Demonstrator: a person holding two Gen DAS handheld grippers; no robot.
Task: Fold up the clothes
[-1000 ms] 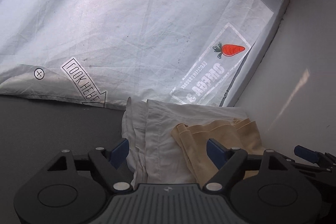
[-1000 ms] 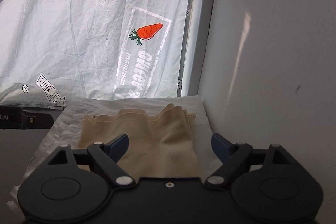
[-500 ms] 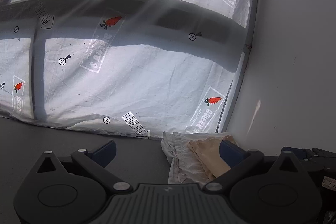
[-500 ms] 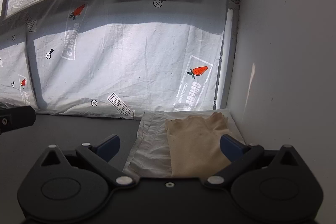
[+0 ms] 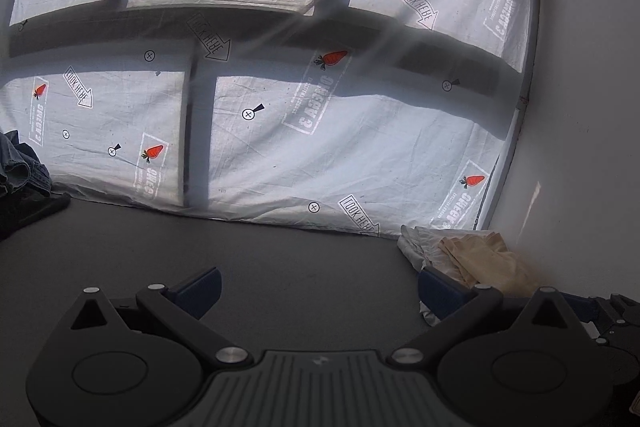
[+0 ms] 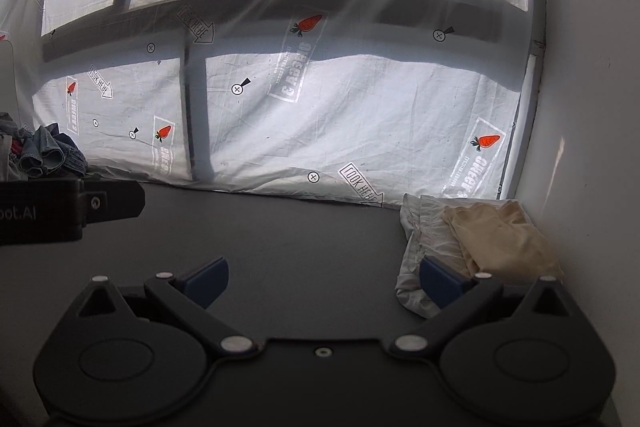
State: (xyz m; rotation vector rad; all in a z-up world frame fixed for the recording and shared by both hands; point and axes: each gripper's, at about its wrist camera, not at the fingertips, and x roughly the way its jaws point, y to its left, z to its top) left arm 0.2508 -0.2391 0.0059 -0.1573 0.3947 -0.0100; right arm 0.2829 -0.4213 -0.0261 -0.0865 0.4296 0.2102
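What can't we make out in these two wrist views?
- Unfolded clothes pile: cut off by the left edge in both views; the left claw's body hides its base in the right view.
- White folded garment: mostly covered by the beige one.
- Stack's near end: behind the right claw.

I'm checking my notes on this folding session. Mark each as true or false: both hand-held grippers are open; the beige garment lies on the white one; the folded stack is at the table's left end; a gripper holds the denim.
1. Left hand-held gripper and right hand-held gripper are open: true.
2. Beige garment lies on white garment: true.
3. Stack at left end: false, it lies at the right, by the wall.
4. A gripper holds the denim clothes: false, both are empty.
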